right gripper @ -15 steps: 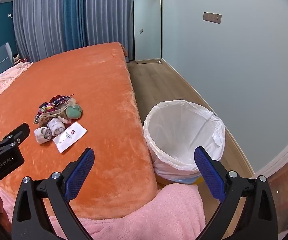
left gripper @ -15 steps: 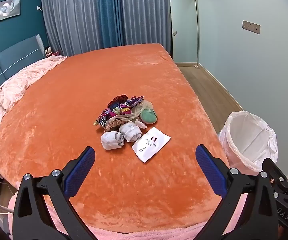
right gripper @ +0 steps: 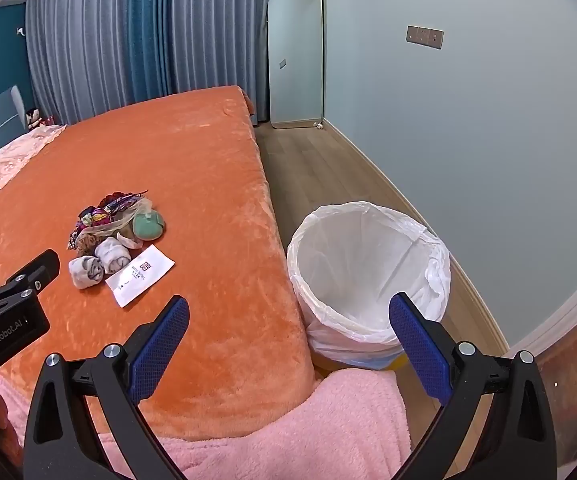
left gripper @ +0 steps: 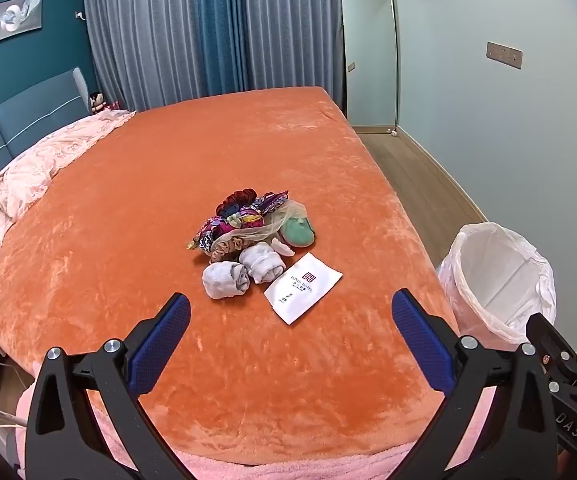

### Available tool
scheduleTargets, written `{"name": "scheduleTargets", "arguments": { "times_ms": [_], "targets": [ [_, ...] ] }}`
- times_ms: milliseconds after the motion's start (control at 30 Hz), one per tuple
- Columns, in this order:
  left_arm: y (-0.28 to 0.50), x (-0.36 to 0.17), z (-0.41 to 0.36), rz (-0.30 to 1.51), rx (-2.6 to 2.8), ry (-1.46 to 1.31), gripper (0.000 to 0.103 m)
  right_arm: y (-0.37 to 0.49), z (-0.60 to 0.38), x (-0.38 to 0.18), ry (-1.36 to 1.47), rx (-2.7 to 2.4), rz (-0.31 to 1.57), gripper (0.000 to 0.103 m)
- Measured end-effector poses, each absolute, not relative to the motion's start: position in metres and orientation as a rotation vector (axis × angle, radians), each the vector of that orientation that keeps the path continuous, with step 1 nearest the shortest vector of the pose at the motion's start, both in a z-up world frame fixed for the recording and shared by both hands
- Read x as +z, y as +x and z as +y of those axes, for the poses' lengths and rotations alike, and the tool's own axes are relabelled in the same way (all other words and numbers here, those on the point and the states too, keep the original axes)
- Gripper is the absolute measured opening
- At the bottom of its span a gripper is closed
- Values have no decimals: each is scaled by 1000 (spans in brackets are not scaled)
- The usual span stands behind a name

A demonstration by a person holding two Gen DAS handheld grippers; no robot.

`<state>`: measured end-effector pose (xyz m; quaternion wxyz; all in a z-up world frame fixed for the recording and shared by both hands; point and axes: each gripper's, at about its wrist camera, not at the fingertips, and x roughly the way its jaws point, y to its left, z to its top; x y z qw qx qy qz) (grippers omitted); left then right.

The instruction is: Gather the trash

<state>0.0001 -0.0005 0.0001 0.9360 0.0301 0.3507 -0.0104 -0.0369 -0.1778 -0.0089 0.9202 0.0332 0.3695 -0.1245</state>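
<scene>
A small heap lies mid-bed on the orange blanket (left gripper: 128, 240): a white hotel packet (left gripper: 303, 286) (right gripper: 139, 274), two rolled grey socks (left gripper: 225, 279) (right gripper: 85, 270), colourful wrappers and scrunchies (left gripper: 244, 216) (right gripper: 100, 216), a green pad (left gripper: 297, 231) (right gripper: 148, 227). A bin lined with a white bag (right gripper: 364, 276) (left gripper: 496, 276) stands on the floor beside the bed's right edge. My left gripper (left gripper: 290, 340) hovers open over the blanket, short of the heap. My right gripper (right gripper: 288, 340) hangs open over the bed edge beside the bin. Neither holds anything.
A pink fleece (right gripper: 308, 432) covers the near end of the bed. A pale pink duvet (left gripper: 28, 176) is bunched at the left by the blue headboard. Wooden floor (right gripper: 328, 168) runs between bed and wall; a mirror (right gripper: 296, 52) leans at the far end near the curtains.
</scene>
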Motion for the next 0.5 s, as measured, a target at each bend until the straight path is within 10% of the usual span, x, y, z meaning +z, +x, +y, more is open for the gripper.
{"name": "scheduleTargets", "arguments": {
  "times_ms": [500],
  "targets": [
    [-1, -1, 0, 715, -22, 61, 96, -36, -178, -7, 68, -257, 758, 96]
  ]
}}
